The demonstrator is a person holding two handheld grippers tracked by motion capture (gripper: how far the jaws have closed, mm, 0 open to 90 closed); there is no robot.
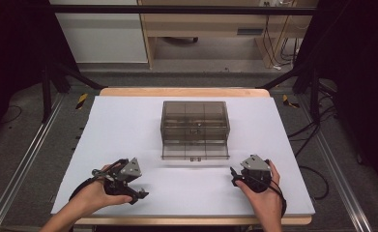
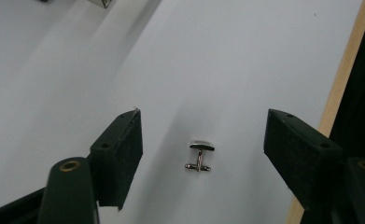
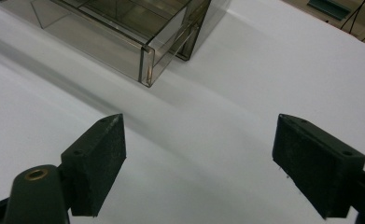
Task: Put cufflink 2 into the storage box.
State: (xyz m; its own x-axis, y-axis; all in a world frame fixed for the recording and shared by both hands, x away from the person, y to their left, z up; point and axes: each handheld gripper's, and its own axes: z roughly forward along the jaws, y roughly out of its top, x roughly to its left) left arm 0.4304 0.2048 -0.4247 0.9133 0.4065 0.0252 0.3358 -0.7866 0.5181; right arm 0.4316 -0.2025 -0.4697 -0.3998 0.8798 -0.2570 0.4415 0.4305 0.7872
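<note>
A small silver cufflink [image 2: 200, 156] lies on the white table sheet [image 2: 245, 56], close to its wooden front edge. My left gripper [image 2: 203, 116] hovers over it with the jaws wide; the cufflink sits between the pads, touching neither. In the high view the left gripper [image 1: 137, 192] is at the front left and the right gripper [image 1: 233, 175] at the front right. A smoky clear drawer box [image 1: 195, 121] stands mid-table with its bottom drawer [image 1: 195, 151] pulled out toward me. My right gripper [image 3: 201, 121] is open with nothing between its pads, facing the drawer's corner [image 3: 145, 60].
The wooden table edge [image 2: 343, 79] runs just right of the cufflink in the left gripper view. Metal rails [image 1: 22, 159] flank the table on both sides. White sheet [image 1: 128, 125] stretches bare between the box and the grippers.
</note>
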